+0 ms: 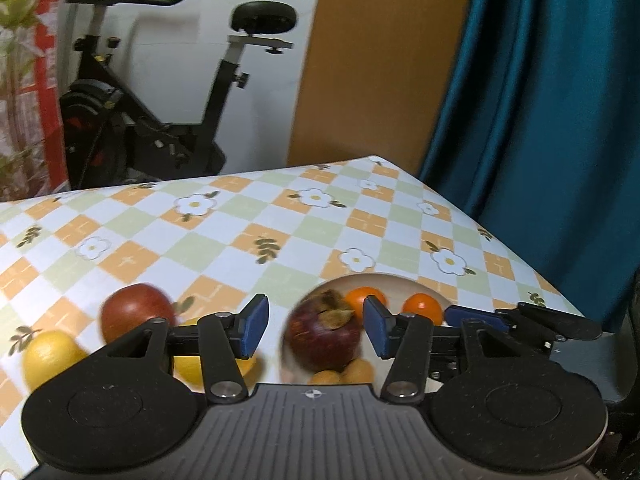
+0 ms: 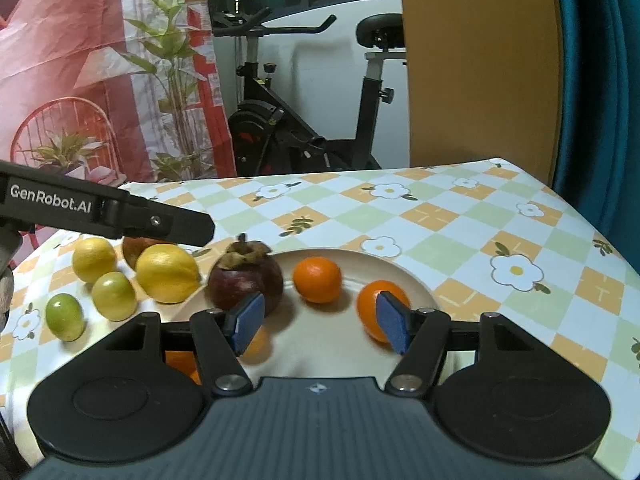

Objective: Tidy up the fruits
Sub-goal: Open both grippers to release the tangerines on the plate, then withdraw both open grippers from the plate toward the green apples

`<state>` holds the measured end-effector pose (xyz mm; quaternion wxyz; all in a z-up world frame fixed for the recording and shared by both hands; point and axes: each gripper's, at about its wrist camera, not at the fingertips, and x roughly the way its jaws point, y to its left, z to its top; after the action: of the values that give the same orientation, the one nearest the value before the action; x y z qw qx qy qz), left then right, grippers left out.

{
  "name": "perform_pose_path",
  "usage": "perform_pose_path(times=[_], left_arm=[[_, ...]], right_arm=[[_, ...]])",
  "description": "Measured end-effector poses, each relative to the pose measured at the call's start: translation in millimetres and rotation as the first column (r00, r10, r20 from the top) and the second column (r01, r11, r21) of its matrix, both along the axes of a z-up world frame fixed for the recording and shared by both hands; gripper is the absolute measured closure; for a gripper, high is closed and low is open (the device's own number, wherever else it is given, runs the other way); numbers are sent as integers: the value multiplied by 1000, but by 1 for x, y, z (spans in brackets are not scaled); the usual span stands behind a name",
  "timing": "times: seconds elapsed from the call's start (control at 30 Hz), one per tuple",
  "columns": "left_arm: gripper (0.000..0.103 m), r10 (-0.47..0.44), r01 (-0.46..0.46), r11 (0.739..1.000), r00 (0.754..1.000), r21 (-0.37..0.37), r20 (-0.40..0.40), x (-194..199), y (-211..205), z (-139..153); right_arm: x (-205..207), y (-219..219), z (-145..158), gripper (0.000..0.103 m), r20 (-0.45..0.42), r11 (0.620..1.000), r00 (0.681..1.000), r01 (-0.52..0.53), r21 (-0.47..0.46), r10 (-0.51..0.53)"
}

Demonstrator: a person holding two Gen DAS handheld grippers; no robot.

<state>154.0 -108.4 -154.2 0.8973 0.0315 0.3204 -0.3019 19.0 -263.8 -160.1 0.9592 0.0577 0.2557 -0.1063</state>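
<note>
Partly done: mangosteen [image 2: 245, 276] and oranges [image 2: 317, 279] already on the plate [image 2: 416, 280], lemons [image 2: 167, 273], limes [image 2: 114, 295] and a red fruit [image 1: 136, 312] left on the table [image 2: 460, 216]; both grippers [image 1: 316, 330] [image 2: 320, 322] spread, empty.

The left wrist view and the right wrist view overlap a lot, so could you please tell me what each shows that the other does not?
Only the left wrist view shows the open left tool head-on. Only the right wrist view shows two green fruits on the tablecloth and the red plant-print curtain. Both show the plate holding the mangosteen and oranges, the lemons, and the exercise bike.
</note>
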Motion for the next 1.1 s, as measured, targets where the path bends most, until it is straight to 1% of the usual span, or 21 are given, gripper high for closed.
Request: perform_pose_path(times=[0.1,0.27,0.33,0.4,0.47,0.67,0.8,0.93,1.1], left_arm=[[47,31,-31,1000,1000,-2,3,-1,13,2],[47,83,-83,997,996,-8,12,-3,40,8],[47,103,-103,995,995,-8,16,-4,51,11],[47,122,-122,992,992,-7,23,-4,63,14],[47,144,-144,990,989,-1,31,-5,76,18],[47,227,-228,974,972,8,63,-3,115,33],[47,278,-279,960,958,2,70,0,137,39],[47,302,-303,953,951,-2,57,1,150,39],[47,295,-295,955,955,-2,33,1,152,30]], right_arm=[[0,8,4,32,-1,1000,1000,-5,1,5],[4,20,8,31,-8,1000,999,-31,3,31],[5,24,10,29,-10,999,999,-43,2,43],[7,28,11,25,-14,999,999,-52,1,52],[9,31,13,25,-14,998,998,-61,7,62],[15,34,19,25,-4,997,997,-77,30,77],[22,35,21,22,2,995,996,-84,51,84],[30,37,23,21,2,993,995,-98,69,98],[40,49,25,19,-1,987,989,-148,64,148]])
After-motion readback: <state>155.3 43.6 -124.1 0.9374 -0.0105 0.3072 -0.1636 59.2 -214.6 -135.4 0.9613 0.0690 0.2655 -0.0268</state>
